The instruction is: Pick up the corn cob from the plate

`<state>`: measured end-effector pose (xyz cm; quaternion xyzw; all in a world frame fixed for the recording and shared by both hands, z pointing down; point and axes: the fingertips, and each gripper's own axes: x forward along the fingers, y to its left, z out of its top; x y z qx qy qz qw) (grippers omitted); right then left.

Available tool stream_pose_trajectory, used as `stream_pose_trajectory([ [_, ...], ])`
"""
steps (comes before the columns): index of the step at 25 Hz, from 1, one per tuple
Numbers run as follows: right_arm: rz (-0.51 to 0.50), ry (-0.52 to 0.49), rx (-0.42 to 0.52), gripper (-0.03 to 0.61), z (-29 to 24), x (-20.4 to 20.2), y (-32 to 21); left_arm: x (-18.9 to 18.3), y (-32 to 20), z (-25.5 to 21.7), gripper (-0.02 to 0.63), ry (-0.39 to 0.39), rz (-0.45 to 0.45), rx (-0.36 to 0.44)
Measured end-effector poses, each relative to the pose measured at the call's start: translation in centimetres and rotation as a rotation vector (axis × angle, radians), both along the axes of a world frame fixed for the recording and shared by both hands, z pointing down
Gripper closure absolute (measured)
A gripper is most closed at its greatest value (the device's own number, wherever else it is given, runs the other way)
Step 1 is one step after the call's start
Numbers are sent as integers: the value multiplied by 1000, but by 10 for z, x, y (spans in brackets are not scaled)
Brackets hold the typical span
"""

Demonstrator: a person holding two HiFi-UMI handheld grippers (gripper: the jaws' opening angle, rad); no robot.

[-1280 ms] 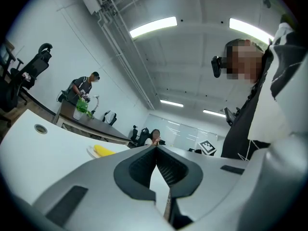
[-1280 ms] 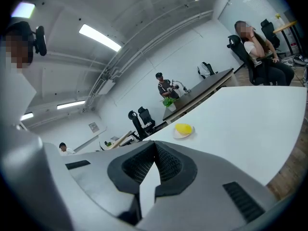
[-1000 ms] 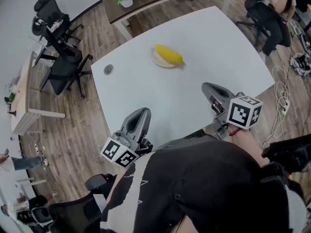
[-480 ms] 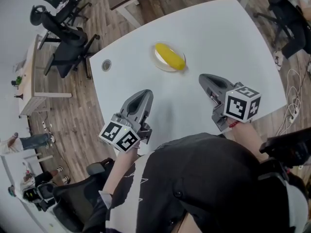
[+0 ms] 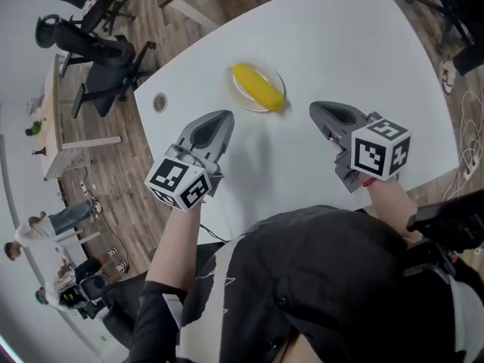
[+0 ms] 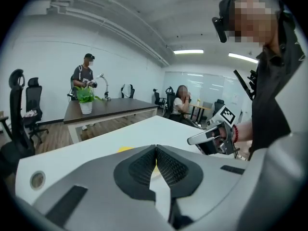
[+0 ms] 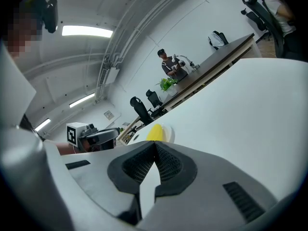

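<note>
White table [image 5: 340, 44] fills the middle of an office room with a wood floor. On it sits a plate [image 5: 248, 103], and the yellow corn cob [image 5: 259, 86] lies on the plate. Nothing touches the corn, so the job has not really begun. The left gripper [image 5: 223, 116] is shut tight with nothing in it, near the plate. The right gripper [image 5: 316, 109] is shut and empty too, on the other side. I think one gripper must open, reach the corn and squeeze it.

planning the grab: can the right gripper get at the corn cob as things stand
Probably yes: only bare table lies between the right gripper and the corn cob on its plate, though its shut jaws must open first.
</note>
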<state>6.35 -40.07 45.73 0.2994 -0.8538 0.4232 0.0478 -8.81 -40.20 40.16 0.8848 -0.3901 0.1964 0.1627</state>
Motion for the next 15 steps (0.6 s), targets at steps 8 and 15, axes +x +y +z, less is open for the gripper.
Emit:
stream_pose_trajectory([
  [8, 8, -15, -33, 565, 21, 13, -9, 7, -41, 24, 600, -302, 250, 40],
  [15, 16, -21, -42, 565, 33, 28, -17, 13, -61, 52, 600, -648, 560, 90],
])
